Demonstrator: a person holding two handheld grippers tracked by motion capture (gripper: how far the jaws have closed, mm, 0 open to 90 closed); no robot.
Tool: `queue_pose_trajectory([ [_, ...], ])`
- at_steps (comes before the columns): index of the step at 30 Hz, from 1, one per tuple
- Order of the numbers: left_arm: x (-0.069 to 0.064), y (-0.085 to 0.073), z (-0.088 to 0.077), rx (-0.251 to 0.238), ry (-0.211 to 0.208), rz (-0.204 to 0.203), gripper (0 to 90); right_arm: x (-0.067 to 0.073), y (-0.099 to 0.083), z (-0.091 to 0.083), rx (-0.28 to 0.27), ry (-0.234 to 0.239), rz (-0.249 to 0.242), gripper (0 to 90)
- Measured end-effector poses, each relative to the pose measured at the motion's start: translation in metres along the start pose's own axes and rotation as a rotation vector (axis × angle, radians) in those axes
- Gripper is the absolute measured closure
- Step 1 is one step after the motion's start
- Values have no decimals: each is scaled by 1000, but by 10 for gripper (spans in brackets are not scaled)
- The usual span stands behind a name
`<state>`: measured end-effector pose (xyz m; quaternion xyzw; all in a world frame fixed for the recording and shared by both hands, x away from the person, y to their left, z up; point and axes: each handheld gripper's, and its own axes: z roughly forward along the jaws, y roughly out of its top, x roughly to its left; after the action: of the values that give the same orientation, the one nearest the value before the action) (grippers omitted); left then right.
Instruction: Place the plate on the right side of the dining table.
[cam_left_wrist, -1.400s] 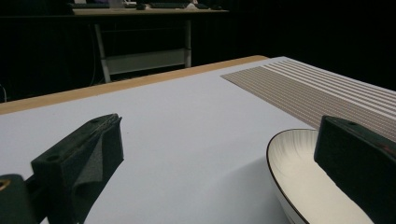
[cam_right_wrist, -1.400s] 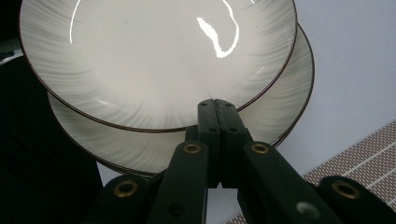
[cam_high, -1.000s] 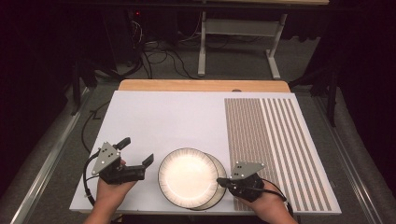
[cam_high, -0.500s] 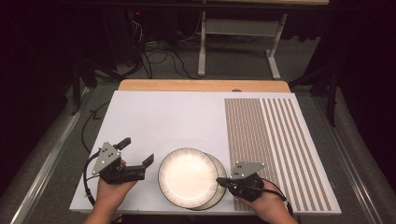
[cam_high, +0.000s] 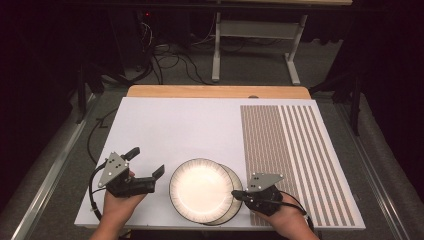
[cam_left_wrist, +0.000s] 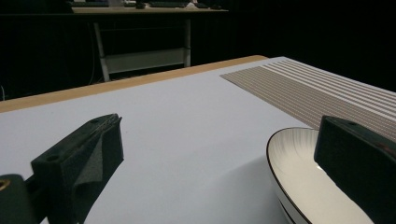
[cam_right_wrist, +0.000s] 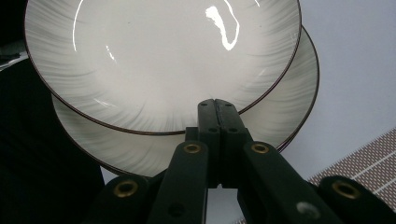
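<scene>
Two white plates with dark rims lie stacked and offset near the table's front edge. The upper plate (cam_high: 200, 189) covers most of the lower plate (cam_high: 234, 176), which sticks out to the right. My left gripper (cam_high: 146, 161) stands open just left of the plates, with nothing between its fingers. In the left gripper view the upper plate's rim (cam_left_wrist: 299, 177) lies next to the right jaw. My right gripper (cam_high: 235, 193) is shut, its tips at the plates' right edge. In the right gripper view its joined tips (cam_right_wrist: 215, 105) overlap the upper plate (cam_right_wrist: 154, 60) above the lower plate (cam_right_wrist: 285, 102).
The white table top (cam_high: 190, 130) carries a brown striped mat (cam_high: 290, 155) on its right side. A wooden strip (cam_high: 215, 91) runs along the far edge. Beyond it stand a desk frame (cam_high: 250, 30) and floor cables (cam_high: 165, 55).
</scene>
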<state>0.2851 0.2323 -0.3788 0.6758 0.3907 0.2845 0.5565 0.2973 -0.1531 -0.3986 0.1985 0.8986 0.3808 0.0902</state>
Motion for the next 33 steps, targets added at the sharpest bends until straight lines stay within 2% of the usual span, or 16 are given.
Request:
queue_pose_trajectory([
  [12,-2,2,-2,3,-10,-2,16,5,4,10,11,11,-30,900],
  [22,-11,2,5,71,-85,-9,19,10,12,21,4,18,-39,900],
  [24,-14,2,8,104,-100,-16,24,10,13,21,8,17,-47,900],
  [31,-21,-6,21,281,-172,-72,66,11,13,21,6,14,-47,900],
  [32,-22,-8,23,323,-202,-101,106,11,13,21,7,16,-50,900],
  [33,-22,-8,23,323,-202,-101,125,11,13,21,7,16,-50,900],
])
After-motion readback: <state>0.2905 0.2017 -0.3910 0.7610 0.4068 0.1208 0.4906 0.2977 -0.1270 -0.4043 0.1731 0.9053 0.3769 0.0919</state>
